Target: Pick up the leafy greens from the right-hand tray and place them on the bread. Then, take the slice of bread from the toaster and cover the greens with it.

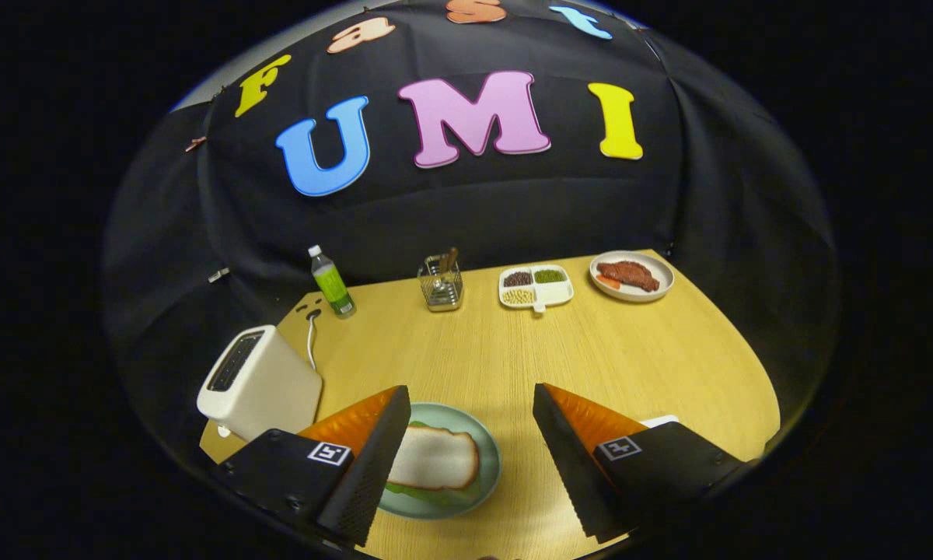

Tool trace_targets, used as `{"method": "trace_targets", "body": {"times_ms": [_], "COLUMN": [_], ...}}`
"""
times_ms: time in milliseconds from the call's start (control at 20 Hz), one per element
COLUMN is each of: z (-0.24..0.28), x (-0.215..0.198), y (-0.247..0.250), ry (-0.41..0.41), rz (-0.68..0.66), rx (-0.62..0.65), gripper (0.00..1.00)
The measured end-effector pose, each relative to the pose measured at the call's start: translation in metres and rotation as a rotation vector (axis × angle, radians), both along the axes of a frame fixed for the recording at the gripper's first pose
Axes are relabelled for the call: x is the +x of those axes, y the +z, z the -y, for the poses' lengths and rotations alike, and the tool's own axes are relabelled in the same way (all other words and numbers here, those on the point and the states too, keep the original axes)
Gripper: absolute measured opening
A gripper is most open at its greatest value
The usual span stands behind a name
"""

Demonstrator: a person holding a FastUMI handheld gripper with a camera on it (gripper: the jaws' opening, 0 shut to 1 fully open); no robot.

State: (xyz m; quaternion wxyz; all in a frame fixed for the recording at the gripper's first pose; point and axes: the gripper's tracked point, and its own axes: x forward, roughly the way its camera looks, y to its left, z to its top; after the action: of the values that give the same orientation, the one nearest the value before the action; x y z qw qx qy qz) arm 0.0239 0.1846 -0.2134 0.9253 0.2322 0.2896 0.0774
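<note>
Seen from the gripper (470, 459), fingers spread wide over a pale wooden table (591, 365), gripping nothing. Left of the left finger (365, 467), and a little beyond it: a white toaster (258, 383), upright, slot on top, white cord (311, 342) running back from it toward the table's rear edge. Whether a slice sits in the slot cannot be told. Farther back on that side, close to the booth wall: a clear bottle with a green label (331, 281), leaning slightly. Just inside the left finger, partly hidden by it: a pale green plate (482, 443) bearing a slice of bread (435, 459), white crumb, brown crust, lying flat on top of leafy greens (428, 494) that peek out along the near edge of the slice. Plate nearer the left finger than the right, bare tabletop filling the remainder of the gap. Far ahead between the fingers, at the back of the table: a wire holder (441, 284) with utensils standing in it. To its right, a white divided dish (536, 286) with dark, green and pale fillings in separate compartments, one compartment bare. Farther right, still well beyond the right finger (583, 459): a round white plate (661, 284) holding a brown slab of meat (628, 274) and an orange piece beside it. Just behind the right finger, a white corner of a tray (661, 421), mostly hidden.
</note>
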Motion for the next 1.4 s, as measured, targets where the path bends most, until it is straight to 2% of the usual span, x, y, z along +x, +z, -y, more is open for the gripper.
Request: {"method": "trace_targets", "body": {"times_ms": [250,450,650,850,1000,1400], "z": [0.025,0.050,0.069,0.080,0.084,0.083], "x": [0.000,0.001,-0.001,0.005,0.006,0.016], "y": [0.084,0.141,0.175,0.177,0.171,0.156], "ry": [0.033,0.041,0.042,0.026,0.051,0.085], "rz": [0.178,0.312,0.379,0.413,0.434,0.425], "rx": [-0.039,-0.134,-0.173,-0.183,-0.237,-0.238], "gripper": [0.98,0.98,0.97,0.97,0.98,0.97]}}
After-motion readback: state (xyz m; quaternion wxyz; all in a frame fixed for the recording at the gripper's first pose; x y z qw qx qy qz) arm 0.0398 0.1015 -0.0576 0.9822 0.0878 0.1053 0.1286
